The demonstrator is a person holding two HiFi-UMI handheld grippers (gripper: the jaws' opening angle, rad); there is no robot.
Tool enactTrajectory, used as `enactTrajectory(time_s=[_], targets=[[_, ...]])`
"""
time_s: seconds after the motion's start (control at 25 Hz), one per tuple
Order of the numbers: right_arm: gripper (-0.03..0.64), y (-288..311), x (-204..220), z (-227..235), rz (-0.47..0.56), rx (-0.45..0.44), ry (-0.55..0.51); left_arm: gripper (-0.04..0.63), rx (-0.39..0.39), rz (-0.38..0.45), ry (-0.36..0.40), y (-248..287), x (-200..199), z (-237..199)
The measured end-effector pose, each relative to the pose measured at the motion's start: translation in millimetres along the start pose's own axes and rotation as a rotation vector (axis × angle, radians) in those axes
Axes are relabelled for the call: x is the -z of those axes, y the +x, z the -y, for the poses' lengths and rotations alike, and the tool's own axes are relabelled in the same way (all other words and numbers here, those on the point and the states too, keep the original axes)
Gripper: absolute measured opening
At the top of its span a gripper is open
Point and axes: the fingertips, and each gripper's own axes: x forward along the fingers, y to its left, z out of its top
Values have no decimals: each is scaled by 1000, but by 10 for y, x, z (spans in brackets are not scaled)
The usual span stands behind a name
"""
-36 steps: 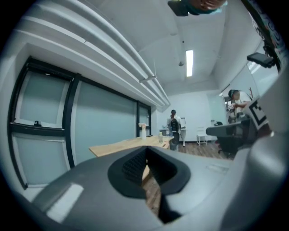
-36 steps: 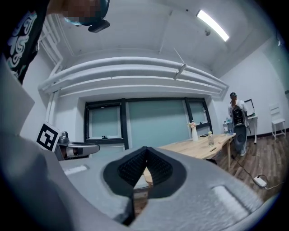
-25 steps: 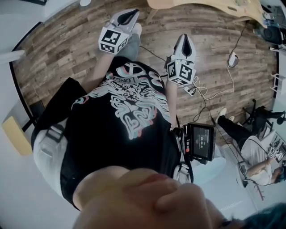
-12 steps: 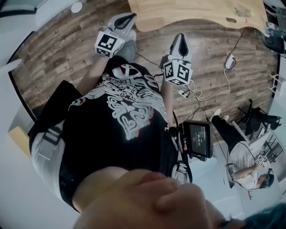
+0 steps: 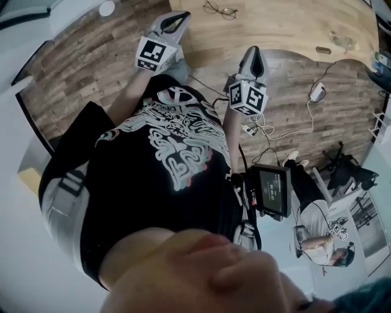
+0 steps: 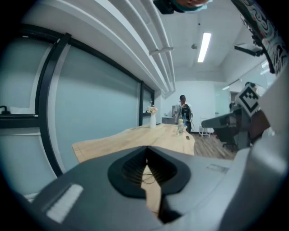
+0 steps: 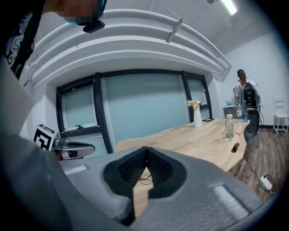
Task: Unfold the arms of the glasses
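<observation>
Pale wooden counter (image 5: 287,27): spans the top of the head view and reaches much further into it than one second ago, when only a strip of it showed.

Glasses (image 5: 220,9): newly in view. They lie on the counter, in from its near edge and beyond both claws. Thin dark wire frame, with the long axis running roughly along the counter's near edge. Cut close by the top of the picture and too small to tell whether the arms are folded or which way the front faces. Each gripper view shows them only as a faint wire loop through the slit below its tips.

Left claw (image 5: 180,18): at the counter's near corner, tips pressed together, holding nothing.

Right claw (image 5: 253,54): tip just at the counter's near edge, jaws likewise closed, empty.

Bottle (image 7: 229,127), vase (image 7: 197,115): upright further along the counter.
</observation>
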Motion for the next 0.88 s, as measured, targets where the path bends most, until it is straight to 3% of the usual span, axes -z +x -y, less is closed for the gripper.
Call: enactTrajectory(time_s=[0.2, 0.44, 0.64, 0.88], targets=[[0, 298, 53, 296, -50, 41, -16, -11, 0, -43, 2, 335, 44, -258], [0, 268, -23, 619, -50, 106, -15, -11, 86, -33, 3, 634, 4, -211], [0, 331, 126, 753, -89, 78, -25, -11, 84, -64, 55, 841, -10, -43], [0, 907, 266, 939, -152, -44, -94, -11, 51, -119, 83, 1292, 7, -70]])
